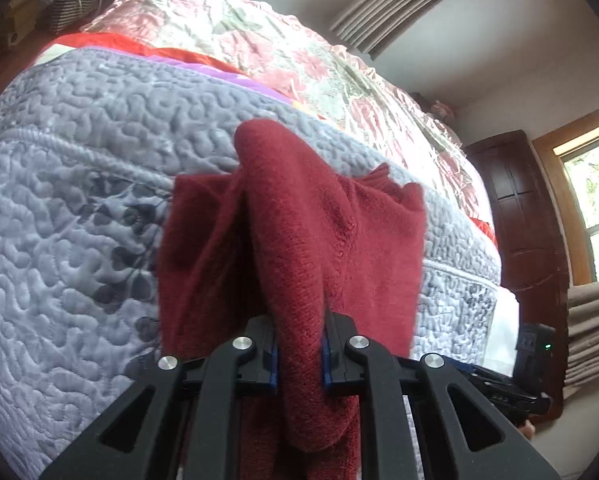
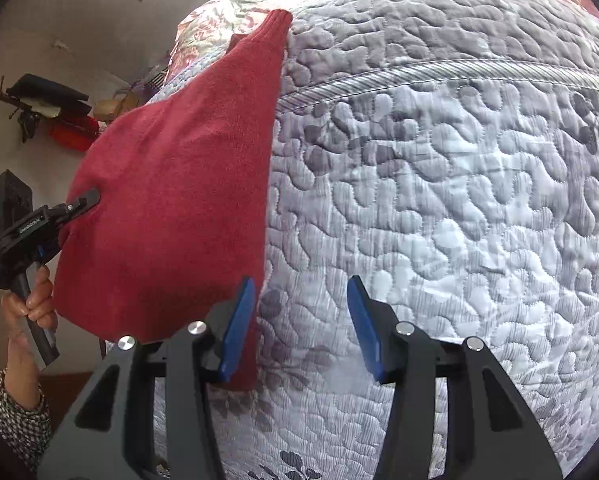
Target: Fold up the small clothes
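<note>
A small dark red knitted garment [image 1: 299, 236] hangs bunched in my left gripper [image 1: 299, 354], which is shut on a thick fold of it above the grey quilted bedspread [image 1: 79, 200]. In the right wrist view the same red garment [image 2: 179, 184] hangs at the left, its ribbed cuff [image 2: 277, 20] pointing up against the quilt [image 2: 439, 200]. The left gripper [image 2: 85, 200] shows there pinching the garment's left edge, held by a hand [image 2: 39, 300]. My right gripper [image 2: 301, 328] is open, its blue pads apart, with the garment's lower edge just beside the left pad [image 2: 239, 328].
A floral pink bedcover [image 1: 299, 48] lies further up the bed. A dark wooden door [image 1: 527, 240] and a window [image 1: 595, 196] with curtains stand at the right. A wall hook with hats and bags [image 2: 51, 116] is at the left of the right wrist view.
</note>
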